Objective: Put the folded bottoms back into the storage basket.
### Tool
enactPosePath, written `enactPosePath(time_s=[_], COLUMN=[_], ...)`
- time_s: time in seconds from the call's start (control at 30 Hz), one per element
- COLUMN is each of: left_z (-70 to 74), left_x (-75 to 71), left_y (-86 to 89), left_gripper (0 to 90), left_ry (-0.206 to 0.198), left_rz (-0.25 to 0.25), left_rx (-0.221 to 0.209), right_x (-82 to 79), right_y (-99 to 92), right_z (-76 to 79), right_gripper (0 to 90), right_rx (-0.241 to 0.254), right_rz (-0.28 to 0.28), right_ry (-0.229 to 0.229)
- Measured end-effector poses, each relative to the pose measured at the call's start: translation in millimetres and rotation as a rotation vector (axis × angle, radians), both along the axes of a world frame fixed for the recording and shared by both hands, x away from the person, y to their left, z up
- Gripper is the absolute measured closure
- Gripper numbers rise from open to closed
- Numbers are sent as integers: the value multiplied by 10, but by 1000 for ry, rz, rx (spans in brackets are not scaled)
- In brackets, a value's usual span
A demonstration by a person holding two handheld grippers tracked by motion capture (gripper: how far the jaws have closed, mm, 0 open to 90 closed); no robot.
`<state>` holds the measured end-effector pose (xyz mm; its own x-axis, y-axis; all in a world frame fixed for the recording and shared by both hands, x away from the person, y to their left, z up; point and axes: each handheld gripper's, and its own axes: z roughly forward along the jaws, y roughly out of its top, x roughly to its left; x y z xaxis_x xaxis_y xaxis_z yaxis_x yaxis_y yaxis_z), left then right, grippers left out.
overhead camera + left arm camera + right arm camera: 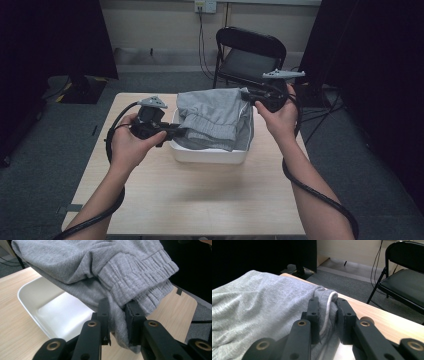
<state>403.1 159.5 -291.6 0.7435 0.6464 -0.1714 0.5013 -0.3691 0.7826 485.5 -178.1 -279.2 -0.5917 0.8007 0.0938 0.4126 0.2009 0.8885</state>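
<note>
Grey sweatpants [215, 117] hang over the white bin [207, 156], pinched between the left gripper [117, 315] and right gripper [328, 312], each clamped on fabric, apparently to lower them inside.

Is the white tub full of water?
No, in the left gripper view the white tub has a bare, dry bottom, and the grey clothing hangs above it.

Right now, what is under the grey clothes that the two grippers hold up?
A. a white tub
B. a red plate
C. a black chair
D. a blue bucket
A: the grey clothes, pinched by the left gripper and the right gripper, hang over a white tub on the table.
</note>
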Motion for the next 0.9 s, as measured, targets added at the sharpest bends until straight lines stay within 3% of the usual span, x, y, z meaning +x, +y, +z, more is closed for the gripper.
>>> enactPosePath(time_s=[0.57,0.9], left_z=[-161,-256], left_x=[212,287], left_y=[-11,-5], left_gripper=[764,764], left_ry=[27,21], left_rz=[19,36], left_rx=[9,12], right_x=[222,314], right_y=[20,45], right_z=[-152,-212], right_gripper=[750,750], right_rx=[1,0], right_rz=[-22,-28], right_ry=[19,25])
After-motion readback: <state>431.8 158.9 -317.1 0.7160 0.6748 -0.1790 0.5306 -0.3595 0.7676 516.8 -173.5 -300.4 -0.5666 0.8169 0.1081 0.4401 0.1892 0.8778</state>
